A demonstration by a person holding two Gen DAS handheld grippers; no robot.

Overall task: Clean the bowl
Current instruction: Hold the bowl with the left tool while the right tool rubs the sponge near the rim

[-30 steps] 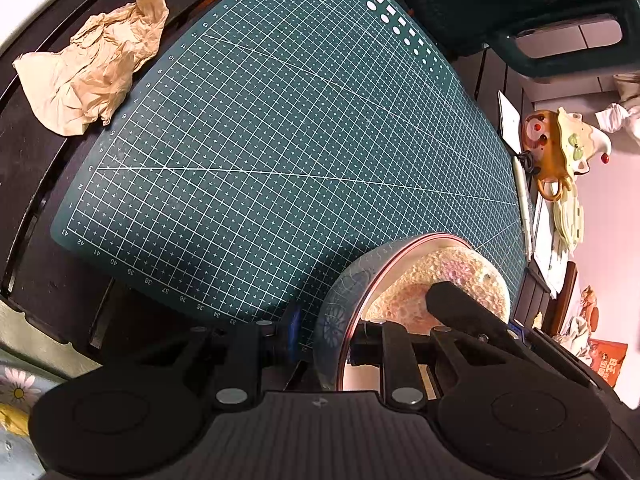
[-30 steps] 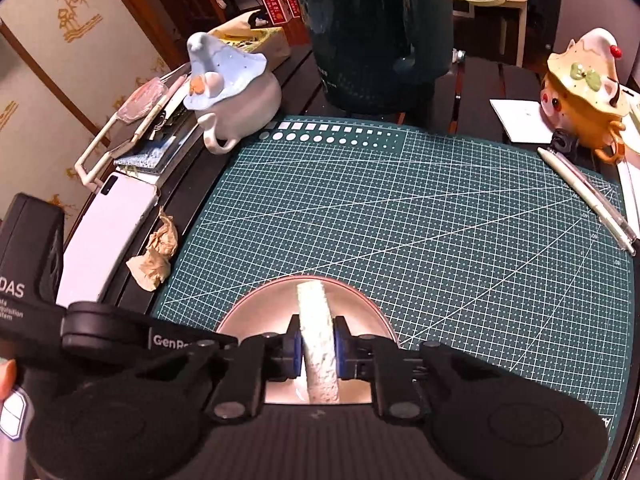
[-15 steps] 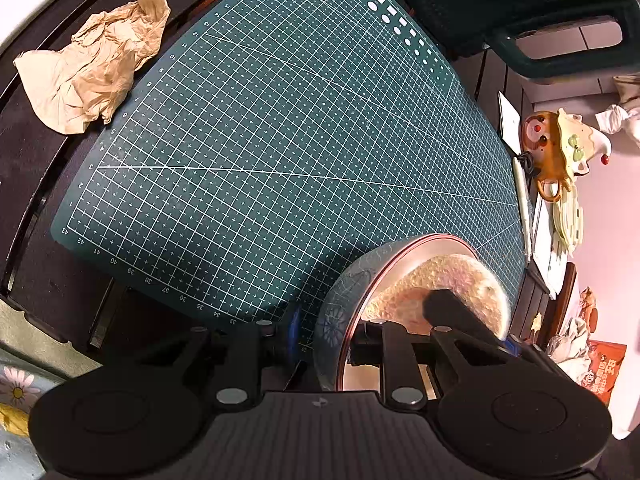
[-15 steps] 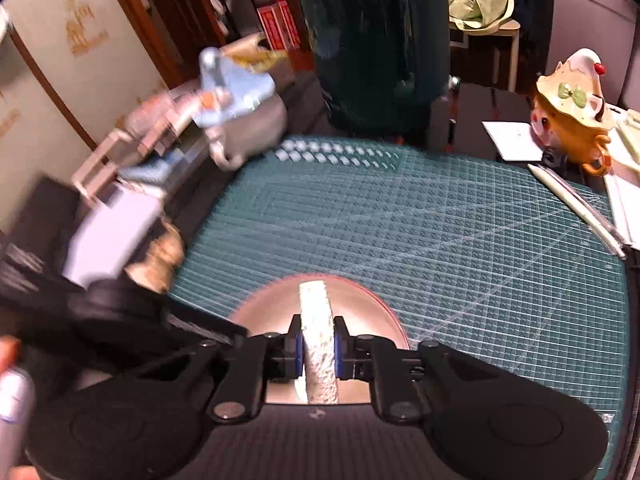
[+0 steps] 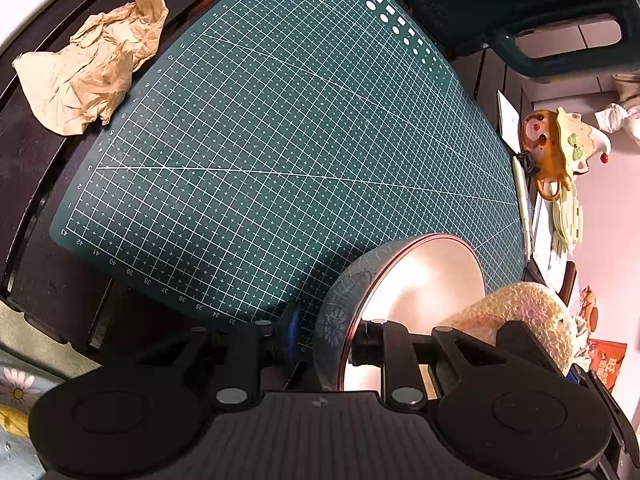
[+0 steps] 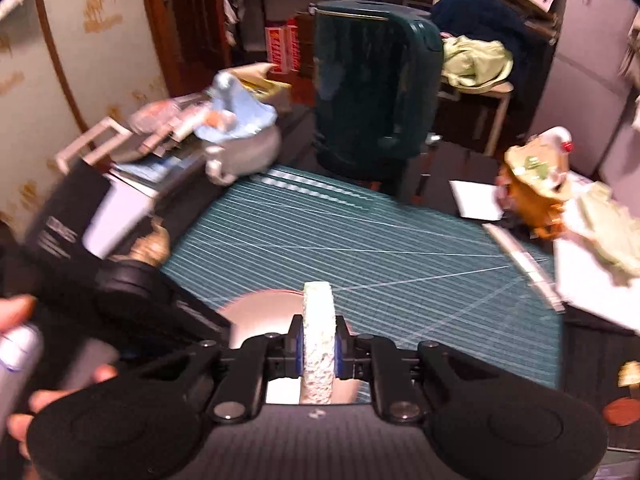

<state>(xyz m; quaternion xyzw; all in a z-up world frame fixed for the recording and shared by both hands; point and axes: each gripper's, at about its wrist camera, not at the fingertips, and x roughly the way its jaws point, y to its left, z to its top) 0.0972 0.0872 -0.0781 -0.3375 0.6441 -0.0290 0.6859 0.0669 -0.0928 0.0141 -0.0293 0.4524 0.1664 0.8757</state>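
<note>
A bowl [image 5: 424, 276] with a blue patterned outside and a pale pink inside stands tilted on the near right corner of the green cutting mat [image 5: 280, 128]. My left gripper [image 5: 326, 340] is shut on the bowl's rim, one finger outside the wall and one inside. A round, pale, rough sponge [image 5: 524, 312] hangs just outside the bowl at its right, with my right gripper's black fingers on it. In the right wrist view my right gripper [image 6: 318, 344] is shut on the sponge [image 6: 318, 332], seen edge-on, above the bowl [image 6: 264, 312].
Crumpled brown paper [image 5: 96, 68] lies off the mat's far left corner. A dark green kettle [image 6: 372, 84] stands behind the mat. A pig-shaped mug [image 6: 536, 184], a pen [image 6: 524, 264] and papers lie right of it. A blue-lidded pot [image 6: 240, 140] is far left.
The sponge has come up out of the bowl and now hangs beside its right rim. My right gripper rose and tilted with it. The left gripper and bowl stayed still.
</note>
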